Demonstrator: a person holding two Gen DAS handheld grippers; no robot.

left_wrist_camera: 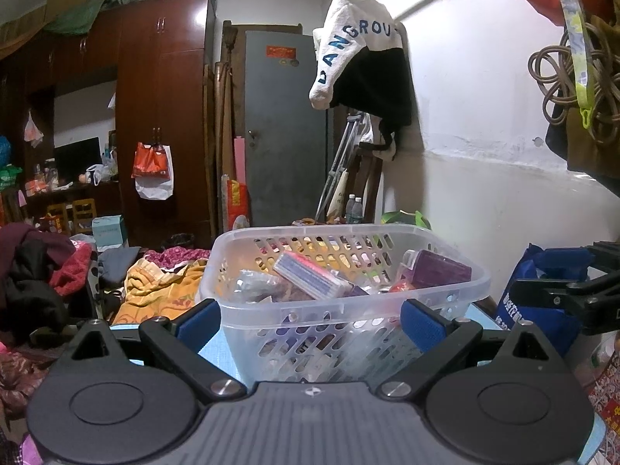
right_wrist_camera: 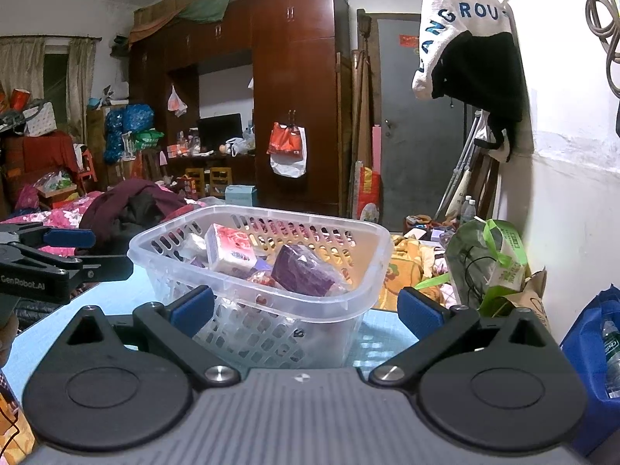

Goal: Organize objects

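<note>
A clear plastic basket (left_wrist_camera: 348,302) stands on a light blue table (left_wrist_camera: 217,345), also in the right wrist view (right_wrist_camera: 372,244). It holds a white-pink tissue pack (right_wrist_camera: 228,250), a purple pack (right_wrist_camera: 302,271) and several small wrapped items. My left gripper (left_wrist_camera: 310,319) is open and empty, its blue pads either side of the basket's near wall. My right gripper (right_wrist_camera: 306,308) is open and empty, close to the basket's near corner. Each gripper shows from the side in the other's view: the right one (left_wrist_camera: 573,290) and the left one (right_wrist_camera: 58,255).
A blue bag (right_wrist_camera: 593,352) with a bottle and a green-white bag (right_wrist_camera: 492,259) stand right of the basket by the white wall. Piled clothes (left_wrist_camera: 38,271) and a yellow blanket (left_wrist_camera: 155,290) lie behind. A dark wardrobe (right_wrist_camera: 294,97) and grey door (left_wrist_camera: 283,128) stand farther back.
</note>
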